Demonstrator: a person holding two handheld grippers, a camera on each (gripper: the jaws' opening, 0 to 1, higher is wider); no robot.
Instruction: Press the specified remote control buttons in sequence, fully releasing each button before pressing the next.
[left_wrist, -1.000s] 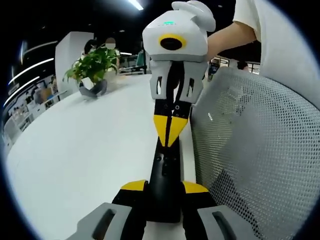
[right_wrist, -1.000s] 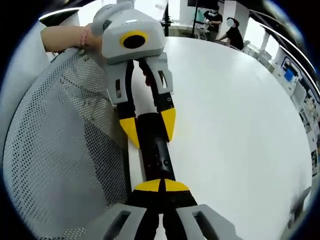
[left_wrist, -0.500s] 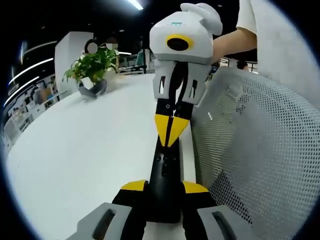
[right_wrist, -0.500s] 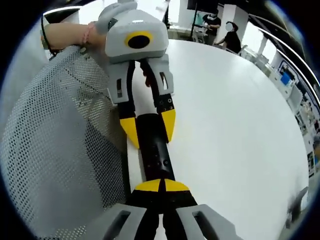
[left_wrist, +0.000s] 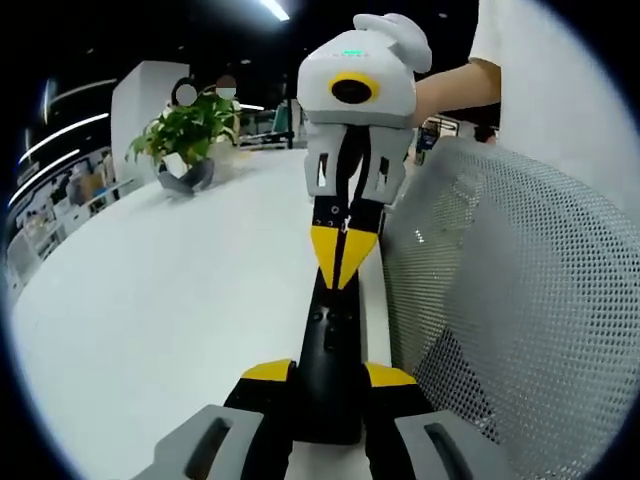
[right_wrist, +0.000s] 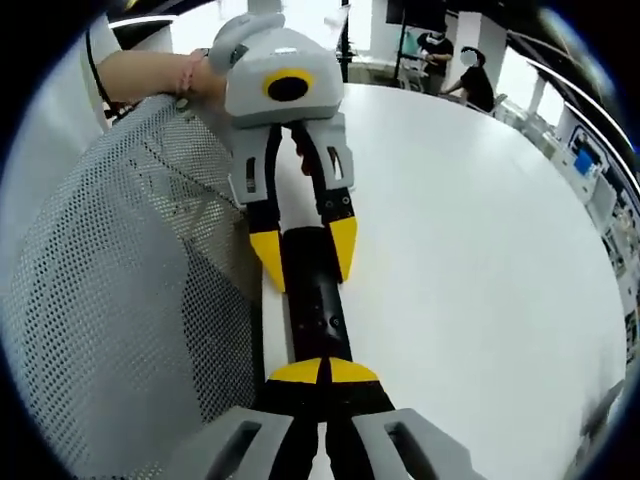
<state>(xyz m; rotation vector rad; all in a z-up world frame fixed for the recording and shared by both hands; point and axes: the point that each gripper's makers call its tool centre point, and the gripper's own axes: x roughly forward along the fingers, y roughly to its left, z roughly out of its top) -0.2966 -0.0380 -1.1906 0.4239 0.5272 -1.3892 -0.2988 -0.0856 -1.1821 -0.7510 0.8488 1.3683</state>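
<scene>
My left claw (left_wrist: 330, 378) clamps the remote (left_wrist: 331, 345) at the counter (left_wrist: 170, 300) edge; my right claw (right_wrist: 322, 372), tips together, touches its buttons—I judge 1 press underway, sequence unfinished.

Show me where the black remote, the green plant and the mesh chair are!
black remote (left_wrist: 330, 340), left gripper view, on its middle near the small buttons.
green plant (left_wrist: 190, 128), left gripper view, on its leaves.
mesh chair (right_wrist: 130, 290), right gripper view, on the grey mesh back.
</scene>
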